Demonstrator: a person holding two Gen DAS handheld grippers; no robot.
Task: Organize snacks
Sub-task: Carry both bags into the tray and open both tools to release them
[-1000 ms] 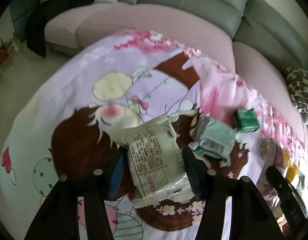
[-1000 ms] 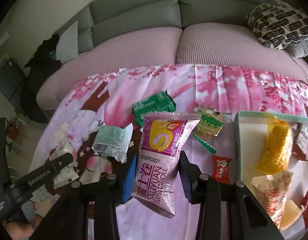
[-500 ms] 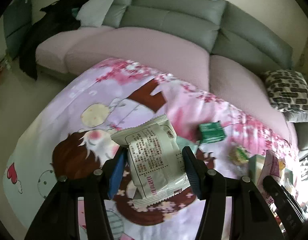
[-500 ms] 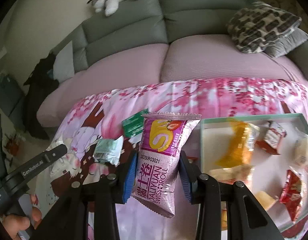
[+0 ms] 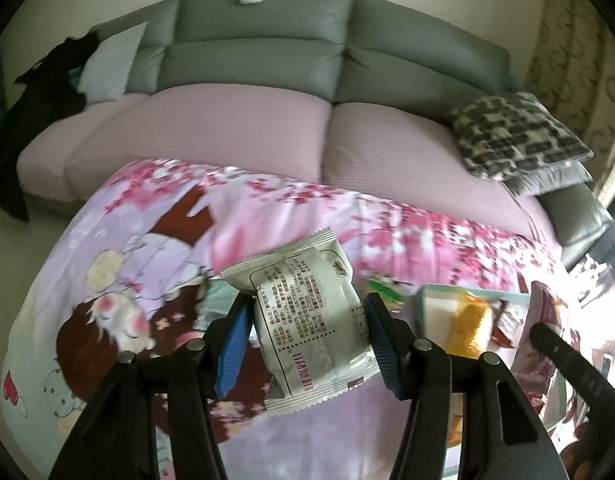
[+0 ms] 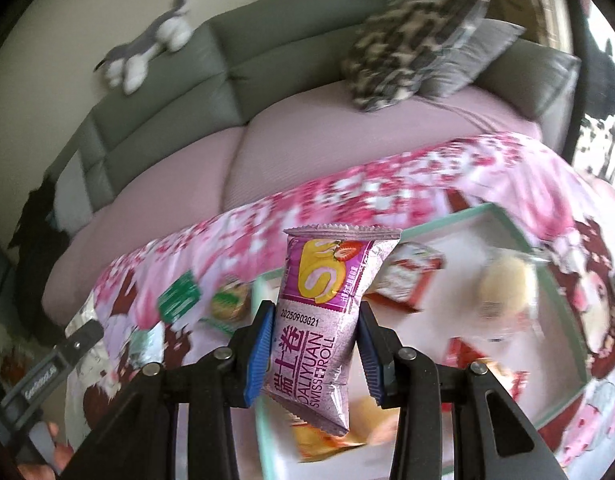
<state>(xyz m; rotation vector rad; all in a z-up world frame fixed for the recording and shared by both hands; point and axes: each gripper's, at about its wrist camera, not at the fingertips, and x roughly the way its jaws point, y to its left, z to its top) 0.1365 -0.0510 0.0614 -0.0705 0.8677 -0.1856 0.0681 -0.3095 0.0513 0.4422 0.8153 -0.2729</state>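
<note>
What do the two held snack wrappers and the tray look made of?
Grey-white packet in the left gripper: thin plastic film, matte, crinkled, crimped seals. Purple Swiss roll packet in the right gripper: glossy, probably metallised film, with bright highlights. Tray: rigid pale green rim, likely plastic or coated card; too blurred to tell.

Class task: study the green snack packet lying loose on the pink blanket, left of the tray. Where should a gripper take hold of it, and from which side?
Grip the green packet across its short width at mid-body, coming from above. It lies flat on the blanket, so only its top face is open.
</note>
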